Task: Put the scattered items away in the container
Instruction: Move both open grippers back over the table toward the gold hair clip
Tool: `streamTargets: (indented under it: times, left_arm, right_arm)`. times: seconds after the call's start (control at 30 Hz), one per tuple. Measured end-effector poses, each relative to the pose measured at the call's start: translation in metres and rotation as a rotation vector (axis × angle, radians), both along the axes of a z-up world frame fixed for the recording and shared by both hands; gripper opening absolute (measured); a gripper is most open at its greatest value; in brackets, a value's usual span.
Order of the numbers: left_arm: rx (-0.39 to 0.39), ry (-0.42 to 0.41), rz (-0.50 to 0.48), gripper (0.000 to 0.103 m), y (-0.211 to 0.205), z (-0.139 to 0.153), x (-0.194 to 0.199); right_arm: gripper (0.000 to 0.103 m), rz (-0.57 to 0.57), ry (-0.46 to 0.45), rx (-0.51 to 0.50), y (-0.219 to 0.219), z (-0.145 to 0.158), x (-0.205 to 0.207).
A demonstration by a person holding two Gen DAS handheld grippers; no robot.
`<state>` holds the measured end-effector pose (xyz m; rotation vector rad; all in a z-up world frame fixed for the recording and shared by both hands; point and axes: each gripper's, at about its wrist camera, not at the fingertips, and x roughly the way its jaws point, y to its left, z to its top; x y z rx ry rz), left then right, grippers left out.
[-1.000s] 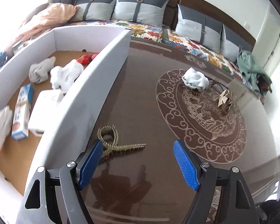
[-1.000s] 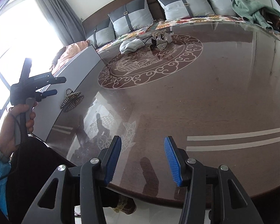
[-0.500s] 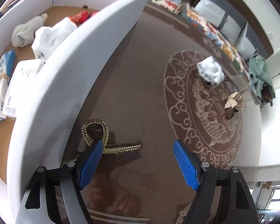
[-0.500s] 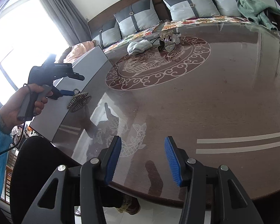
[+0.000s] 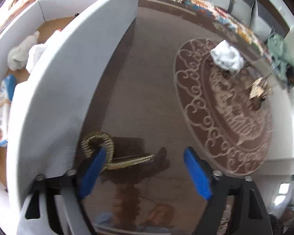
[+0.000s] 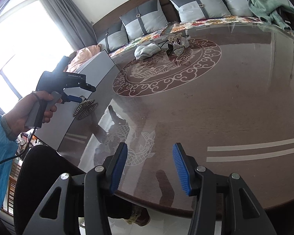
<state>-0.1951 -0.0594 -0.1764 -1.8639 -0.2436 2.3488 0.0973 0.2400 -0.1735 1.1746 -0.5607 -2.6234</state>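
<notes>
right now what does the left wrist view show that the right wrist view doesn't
Only the left wrist view looks inside the white box: rolled socks and a blue carton.

Only the right wrist view shows the hand holding the left gripper, and the open right gripper.

Both show the gold beaded chain beside the box, the white cloth and the table.

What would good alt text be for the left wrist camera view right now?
The open left gripper reaches over a gold beaded strap lying on a glossy brown table, beside the wall of a white box already holding gloves and cartons. Farther off, a white cloth and a glittery ornament sit on the table's round dragon inlay.
</notes>
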Motion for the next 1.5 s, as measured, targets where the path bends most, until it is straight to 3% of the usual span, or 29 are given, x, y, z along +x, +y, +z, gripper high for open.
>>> streamTargets:
  times: [0.07,0.17,0.23,0.3,0.4,0.5,0.6,0.7,0.83,0.93,1.1,1.2,1.33,1.43,1.5]
  left_arm:
    - [0.077,-0.018,0.014,0.091,-0.003,-0.001,0.0]
    - [0.333,-0.069,-0.041,0.091,0.007,-0.005,0.006]
    - [0.446,-0.092,-0.146,0.091,0.029,-0.005,0.015]
    - [0.489,-0.085,-0.26,0.091,0.051,0.003,0.026]
    - [0.495,-0.053,-0.296,0.091,0.059,0.02,0.035]
    - [0.429,-0.003,-0.259,0.091,0.045,0.037,0.038]
    - [0.293,0.055,-0.157,0.091,0.021,0.048,0.046]
    - [0.216,0.03,0.012,0.091,-0.003,0.035,0.052]
    - [0.276,-0.05,0.198,0.091,-0.017,0.005,0.064]
    - [0.342,-0.053,0.252,0.091,-0.011,-0.009,0.063]
    - [0.364,-0.045,0.345,0.091,-0.008,-0.024,0.042]
    - [0.385,-0.038,0.305,0.091,0.001,-0.027,0.021]
    - [0.429,-0.033,0.11,0.091,0.043,-0.027,-0.003]
    - [0.375,-0.024,0.004,0.091,0.066,-0.018,-0.009]
    - [0.299,0.001,-0.054,0.091,0.069,-0.006,-0.006]
  right_arm:
    - [0.049,-0.005,-0.01,-0.006,0.001,-0.002,-0.001]
    - [0.049,-0.007,-0.008,-0.009,0.002,-0.002,-0.001]
    - [0.049,-0.004,-0.001,-0.003,0.001,0.0,-0.001]
    - [0.049,-0.002,0.002,0.001,0.001,0.0,-0.001]
    - [0.049,-0.007,0.0,0.003,0.003,-0.001,0.0]
    - [0.049,-0.018,-0.006,-0.009,0.007,-0.002,-0.001]
    - [0.049,-0.021,-0.013,-0.02,0.008,-0.003,-0.002]
    - [0.049,-0.011,-0.019,-0.02,0.004,-0.004,-0.004]
    - [0.049,0.006,-0.016,0.0,-0.001,-0.003,-0.003]
    - [0.049,0.006,-0.016,0.007,-0.001,-0.003,-0.003]
    - [0.049,-0.003,-0.027,-0.003,0.002,-0.006,-0.003]
    - [0.049,-0.008,-0.032,-0.009,0.003,-0.007,-0.003]
    - [0.049,-0.014,-0.038,-0.017,0.005,-0.008,-0.004]
    - [0.049,-0.018,-0.043,-0.023,0.006,-0.009,-0.004]
    - [0.049,-0.023,-0.047,-0.029,0.008,-0.01,-0.004]
